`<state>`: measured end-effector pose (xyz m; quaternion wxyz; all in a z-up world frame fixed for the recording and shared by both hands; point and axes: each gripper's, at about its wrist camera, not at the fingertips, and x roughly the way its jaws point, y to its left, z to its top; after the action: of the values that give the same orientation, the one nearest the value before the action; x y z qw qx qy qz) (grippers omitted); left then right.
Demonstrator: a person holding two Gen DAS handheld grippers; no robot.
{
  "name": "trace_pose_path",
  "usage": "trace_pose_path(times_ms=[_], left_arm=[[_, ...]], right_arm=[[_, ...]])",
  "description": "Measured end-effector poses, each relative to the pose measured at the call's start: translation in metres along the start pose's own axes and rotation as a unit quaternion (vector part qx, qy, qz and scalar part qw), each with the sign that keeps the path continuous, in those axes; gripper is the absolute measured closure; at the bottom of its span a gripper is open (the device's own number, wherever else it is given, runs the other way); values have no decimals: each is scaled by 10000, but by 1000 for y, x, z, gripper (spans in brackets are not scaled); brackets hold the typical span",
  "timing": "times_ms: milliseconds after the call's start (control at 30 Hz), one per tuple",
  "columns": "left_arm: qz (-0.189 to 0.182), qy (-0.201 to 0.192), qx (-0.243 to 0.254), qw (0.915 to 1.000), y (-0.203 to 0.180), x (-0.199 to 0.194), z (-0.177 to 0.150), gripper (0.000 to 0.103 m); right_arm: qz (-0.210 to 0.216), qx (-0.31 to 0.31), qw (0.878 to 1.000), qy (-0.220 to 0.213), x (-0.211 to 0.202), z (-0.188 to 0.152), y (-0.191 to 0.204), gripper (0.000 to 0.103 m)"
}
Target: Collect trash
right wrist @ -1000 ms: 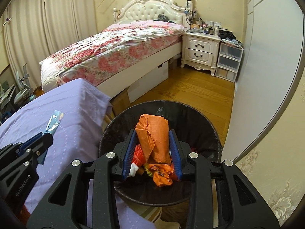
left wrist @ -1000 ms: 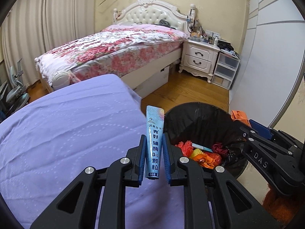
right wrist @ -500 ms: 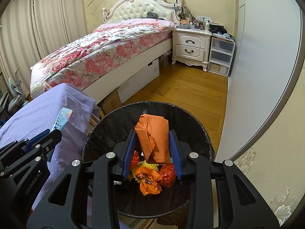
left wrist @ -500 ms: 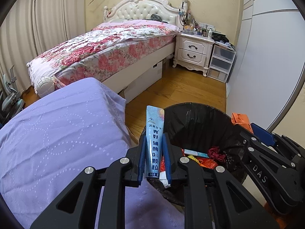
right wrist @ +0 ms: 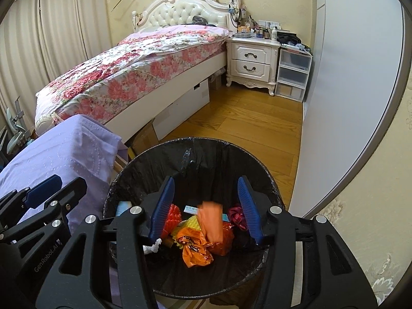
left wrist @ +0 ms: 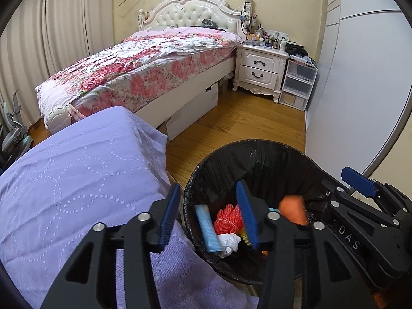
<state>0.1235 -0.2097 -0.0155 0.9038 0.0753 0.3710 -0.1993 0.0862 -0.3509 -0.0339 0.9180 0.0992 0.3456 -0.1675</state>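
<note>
Both grippers hang over a black-lined trash bin, and the jaws of both are opening. My left gripper has nothing pressed between its blue pads. The light-blue sachet lies loose below them, tilted against the bin's near wall. My right gripper is also free of its load. The orange packet drops, blurred, onto the trash between its fingers, and shows as an orange blur in the left wrist view. The right gripper and the left gripper each show at the other view's edge.
The bin holds red string, a crumpled white tissue and orange wrappers. A table under a purple cloth touches the bin's left side. Beyond lie wooden floor, a floral bed, a white nightstand and a grey wardrobe door.
Both grippers have gone from shut to open. The blue sachet has left the left jaws and the orange packet the right jaws; both have dropped into the bin.
</note>
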Motion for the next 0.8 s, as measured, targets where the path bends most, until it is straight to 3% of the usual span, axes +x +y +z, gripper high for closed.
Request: trace_pose_path(times_ms=[133,233,567,800], left_arm=[[24,-47,-58,10000,2,-3,1,38],[75,-109,-105,9999,4,-6,1,31],[255,-297,-169,9991,15,-18,2,27],[462,-468,-138,9977,23,-34,-2,23]], right_arm=[[-43,20,10000,-22,-2,0,-1,52],[-100,32,9999,-64,-4,1,-3,46],[-315,2,9992,-231,-11,1,-4,25],[-332,-58,9990,-288,-20,-2,1,21]])
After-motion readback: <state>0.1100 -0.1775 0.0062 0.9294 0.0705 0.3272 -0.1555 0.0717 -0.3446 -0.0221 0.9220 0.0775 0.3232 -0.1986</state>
